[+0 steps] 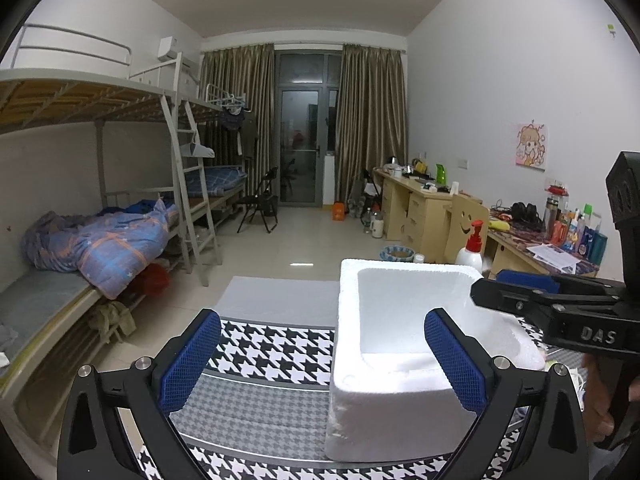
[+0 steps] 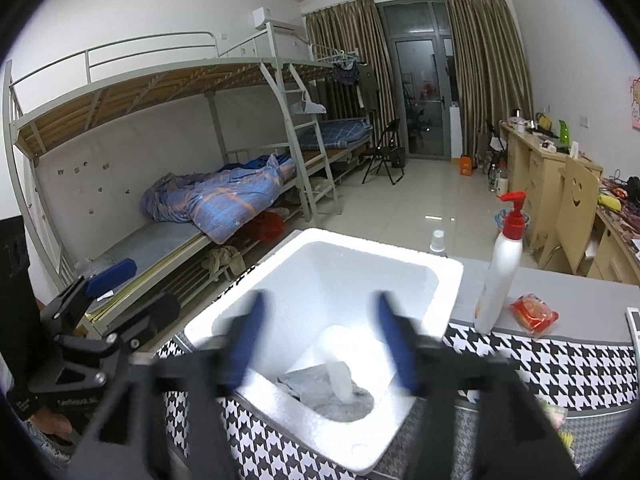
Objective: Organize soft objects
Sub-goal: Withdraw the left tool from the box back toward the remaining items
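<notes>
Left gripper [image 1: 324, 360]: jaws spread to full width, nothing between the blue pads. It hovers over the houndstooth cloth [image 1: 276, 352], at the near left corner of the white foam box [image 1: 400, 400].

Right gripper [image 2: 320, 340]: jaws spread, pads motion-blurred, clamping nothing. It is positioned above the open foam box [image 2: 444, 276], pointing down into it. In the left wrist view the right gripper [image 1: 516, 288] enters from the right edge, over the far right rim of the box.

Task item: a grey soft cloth [image 2: 332, 396] lies on the floor of the box, directly below the right gripper and clear of its pads. A small translucent piece [image 2: 340, 380] rests on top of the cloth; its type cannot be determined.

Surroundings: a white pump bottle with red top [image 2: 500, 276] stands upright just beside the box's right wall. A red packet [image 2: 534, 312] lies flat near the bottle's base. Behind the table are bunk beds [image 2: 160, 92] carrying a blue quilt [image 2: 224, 200].
</notes>
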Demonstrator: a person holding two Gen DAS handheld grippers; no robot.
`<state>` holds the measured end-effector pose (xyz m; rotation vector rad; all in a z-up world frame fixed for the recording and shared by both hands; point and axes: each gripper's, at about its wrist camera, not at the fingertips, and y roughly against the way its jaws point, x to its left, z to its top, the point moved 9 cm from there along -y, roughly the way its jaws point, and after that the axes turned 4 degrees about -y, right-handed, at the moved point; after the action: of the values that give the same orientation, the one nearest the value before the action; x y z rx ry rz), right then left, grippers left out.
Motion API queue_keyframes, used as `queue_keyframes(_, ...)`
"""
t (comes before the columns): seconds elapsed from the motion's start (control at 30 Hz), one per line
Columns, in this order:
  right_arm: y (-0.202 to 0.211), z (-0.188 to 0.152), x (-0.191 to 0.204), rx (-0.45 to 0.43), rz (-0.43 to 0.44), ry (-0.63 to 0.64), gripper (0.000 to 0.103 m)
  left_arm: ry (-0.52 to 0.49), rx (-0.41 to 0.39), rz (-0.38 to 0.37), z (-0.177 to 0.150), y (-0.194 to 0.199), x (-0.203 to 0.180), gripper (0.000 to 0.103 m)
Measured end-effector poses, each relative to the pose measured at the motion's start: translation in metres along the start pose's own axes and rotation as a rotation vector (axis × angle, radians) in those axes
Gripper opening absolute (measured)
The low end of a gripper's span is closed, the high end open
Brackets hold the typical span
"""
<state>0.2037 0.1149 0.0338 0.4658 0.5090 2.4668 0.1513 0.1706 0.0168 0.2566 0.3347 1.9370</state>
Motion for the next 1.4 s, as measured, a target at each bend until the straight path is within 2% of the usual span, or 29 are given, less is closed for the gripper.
queue_keyframes(0.27,0.006,0.002,0.002,-0.001,-0.014,0.020,0.077,0.000,-0.002,-0.004,-0.001,0.001,-0.001,0.102)
queue_keyframes(0.57,0.020,0.002,-0.002,-0.048,-0.079,0.048,0.096,-0.009,-0.014,0.000,0.003,0.010,-0.006,0.102)
queue_keyframes(1.0,0.043,-0.002,0.000,-0.080,-0.105,0.076,0.097,-0.020,-0.027,-0.014,0.008,0.023,-0.016,0.102)
queue_keyframes(1.4,0.071,-0.008,-0.010,-0.121,-0.134,0.051,0.097,-0.028,-0.050,-0.061,0.013,0.043,-0.045,0.102)
